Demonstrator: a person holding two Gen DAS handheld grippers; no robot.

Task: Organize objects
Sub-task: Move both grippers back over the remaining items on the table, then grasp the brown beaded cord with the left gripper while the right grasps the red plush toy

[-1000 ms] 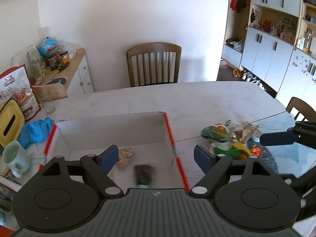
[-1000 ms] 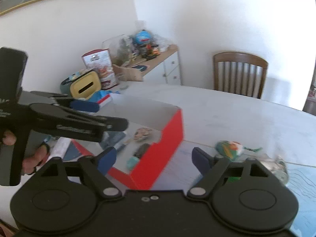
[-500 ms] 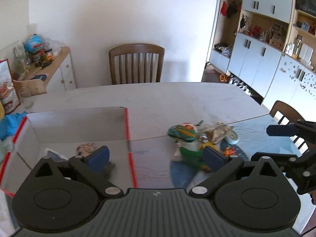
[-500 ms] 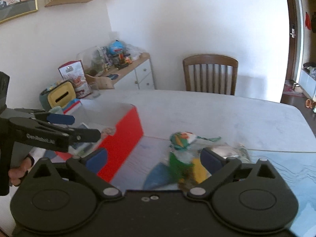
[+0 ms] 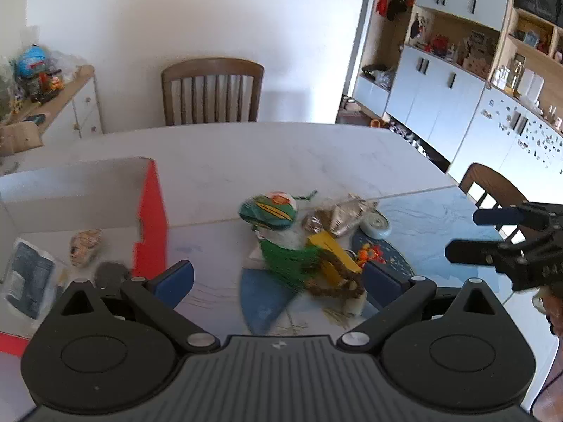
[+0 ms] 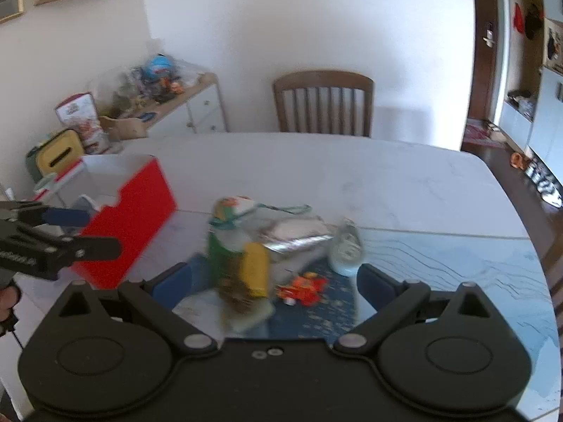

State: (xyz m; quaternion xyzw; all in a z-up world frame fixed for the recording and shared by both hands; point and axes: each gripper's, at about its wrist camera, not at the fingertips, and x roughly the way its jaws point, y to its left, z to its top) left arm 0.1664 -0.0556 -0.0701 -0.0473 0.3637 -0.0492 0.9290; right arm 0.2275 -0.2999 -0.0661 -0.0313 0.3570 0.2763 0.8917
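Observation:
A red box (image 5: 151,225) with a white inside stands on the table at the left; it also shows in the right wrist view (image 6: 133,218). It holds a small face figure (image 5: 84,246), a dark object (image 5: 109,274) and a blue-grey packet (image 5: 28,274). A pile of loose objects lies in the middle: a green-yellow painted stone (image 5: 269,211), a green brush (image 5: 292,263), a yellow block (image 5: 334,249), a foil pack (image 5: 345,214), a small orange toy (image 6: 302,288). My left gripper (image 5: 278,277) is open and empty just before the pile. My right gripper (image 6: 274,277) is open and empty over it.
A white marble table (image 5: 264,154) with a blue mat (image 5: 429,225) at the right. Wooden chairs stand at the far side (image 5: 211,91) and at the right (image 5: 492,186). A cluttered sideboard (image 6: 165,102) stands at the left wall. Cabinets (image 5: 440,98) line the right wall.
Both grippers have swung right, from the red box toward the pile of loose objects. Both stay open and empty.

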